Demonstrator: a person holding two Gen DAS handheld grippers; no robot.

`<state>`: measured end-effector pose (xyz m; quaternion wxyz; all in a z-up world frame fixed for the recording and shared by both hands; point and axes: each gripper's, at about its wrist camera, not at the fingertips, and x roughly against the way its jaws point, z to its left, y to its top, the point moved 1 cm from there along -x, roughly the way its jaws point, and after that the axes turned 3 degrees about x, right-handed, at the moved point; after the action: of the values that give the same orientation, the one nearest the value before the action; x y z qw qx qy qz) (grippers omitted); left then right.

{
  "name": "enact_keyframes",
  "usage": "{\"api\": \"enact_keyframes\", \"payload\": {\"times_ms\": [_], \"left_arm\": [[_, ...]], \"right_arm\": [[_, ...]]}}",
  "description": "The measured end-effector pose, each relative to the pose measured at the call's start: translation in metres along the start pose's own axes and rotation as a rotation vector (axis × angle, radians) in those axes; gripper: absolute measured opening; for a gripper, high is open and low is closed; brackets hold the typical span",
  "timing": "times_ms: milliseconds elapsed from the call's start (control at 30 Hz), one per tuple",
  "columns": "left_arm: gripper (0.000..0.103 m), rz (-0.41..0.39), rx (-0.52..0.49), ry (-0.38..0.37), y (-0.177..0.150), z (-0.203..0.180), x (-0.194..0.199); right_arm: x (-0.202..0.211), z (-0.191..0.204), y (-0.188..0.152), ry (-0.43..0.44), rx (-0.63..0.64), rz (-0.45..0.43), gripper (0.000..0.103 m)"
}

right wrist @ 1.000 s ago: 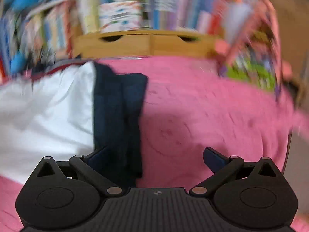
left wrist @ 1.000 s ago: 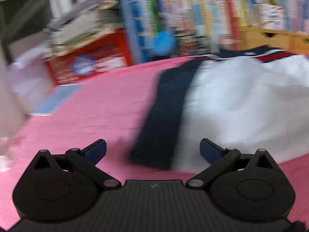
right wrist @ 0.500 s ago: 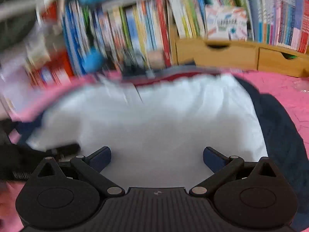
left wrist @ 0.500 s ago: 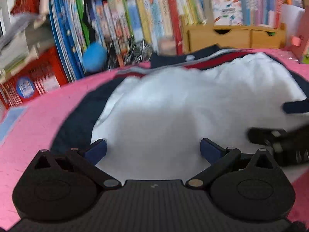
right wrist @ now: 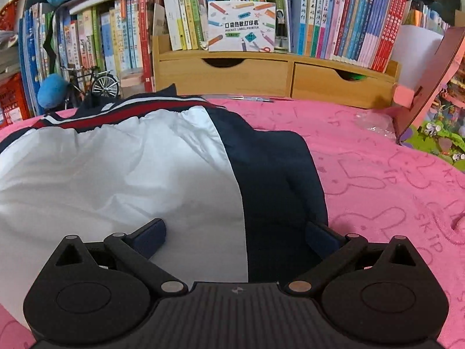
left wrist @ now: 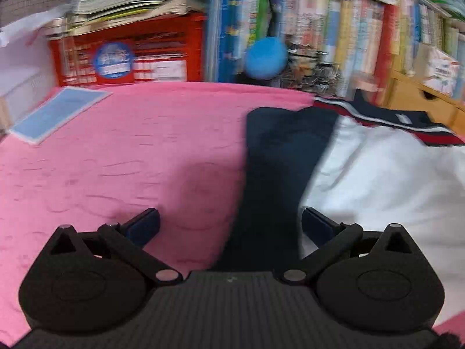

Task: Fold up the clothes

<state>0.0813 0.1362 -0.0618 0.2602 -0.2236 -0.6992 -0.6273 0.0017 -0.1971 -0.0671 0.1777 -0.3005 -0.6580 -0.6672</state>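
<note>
2 grippers, both with jaws spread wide, nothing held. We see the garment [right wrist: 122,174] lying flat on the pink cloth [left wrist: 122,157], white body in the middle, a navy sleeve folded in along each side, striped collar [right wrist: 122,113] toward the bookshelf [right wrist: 261,14] at the back.

We judge the step in hand as taking both sides of the near part for the next fold. To do it well we should bite the fabric at matching spots on left and right, catch all layers of sleeve plus body so the tucked sleeves don't slip out, and lift evenly so the white panel doesn't bunch. The thin white fabric already shows creases, so we'd go low and close firmly before pulling.

Left gripper [left wrist: 229,222] sits low over the left navy sleeve [left wrist: 276,180]; its right finger [left wrist: 318,221] is at the seam where navy meets white, its left finger over bare pink cloth. View is motion-blurred. Right gripper [right wrist: 235,234] sits low over the right side, left finger [right wrist: 151,232] above white fabric, right finger over the right navy sleeve [right wrist: 279,180]. Both point toward the collar, roughly level with the surface. We can't tell if the pads touch fabric yet.
</note>
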Motion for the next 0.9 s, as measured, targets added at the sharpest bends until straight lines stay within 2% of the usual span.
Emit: {"api": "enact_keyframes", "payload": {"times_ms": [167,233,300,400,467,600,633,700,733,833,900], "left_arm": [[0.103,-0.036,-0.052,0.109,-0.007,-0.007,0.017],[0.103,-0.037,-0.063,0.113,-0.007,-0.013,0.028],[0.103,-0.068,-0.091,0.044,-0.005,-0.02,0.046],[0.103,-0.127,-0.168,-0.091,0.001,-0.051,0.071],[0.103,-0.118,-0.21,-0.155,0.006,-0.08,0.071],[0.103,-0.032,-0.277,-0.172,0.011,-0.142,0.029],[0.103,-0.012,-0.297,-0.166,0.012,-0.156,0.018],[0.103,0.016,-0.352,-0.093,0.008,-0.175,-0.006],[0.103,0.0,-0.366,-0.071,0.007,-0.173,-0.012],[0.103,-0.016,-0.344,0.003,0.017,-0.147,-0.023],[0.103,0.004,-0.276,0.016,0.026,-0.113,-0.031]], "right_arm": [[0.002,-0.002,0.001,-0.011,-0.006,-0.002,0.103],[-0.001,-0.001,0.003,-0.012,-0.008,-0.001,0.103],[-0.001,0.0,0.004,-0.014,-0.007,-0.001,0.103],[-0.001,0.0,0.005,-0.013,-0.008,0.0,0.103],[-0.001,0.0,0.005,-0.013,-0.009,0.0,0.103],[-0.001,0.001,0.005,-0.015,-0.01,0.0,0.103],[-0.001,0.001,0.005,-0.016,-0.011,0.0,0.103],[-0.001,0.001,0.005,-0.017,-0.015,0.001,0.103],[-0.001,0.001,0.004,-0.015,-0.017,0.002,0.103],[-0.001,0.0,0.004,-0.008,-0.025,0.004,0.103],[-0.001,0.0,0.004,-0.005,-0.027,0.005,0.103]]}}
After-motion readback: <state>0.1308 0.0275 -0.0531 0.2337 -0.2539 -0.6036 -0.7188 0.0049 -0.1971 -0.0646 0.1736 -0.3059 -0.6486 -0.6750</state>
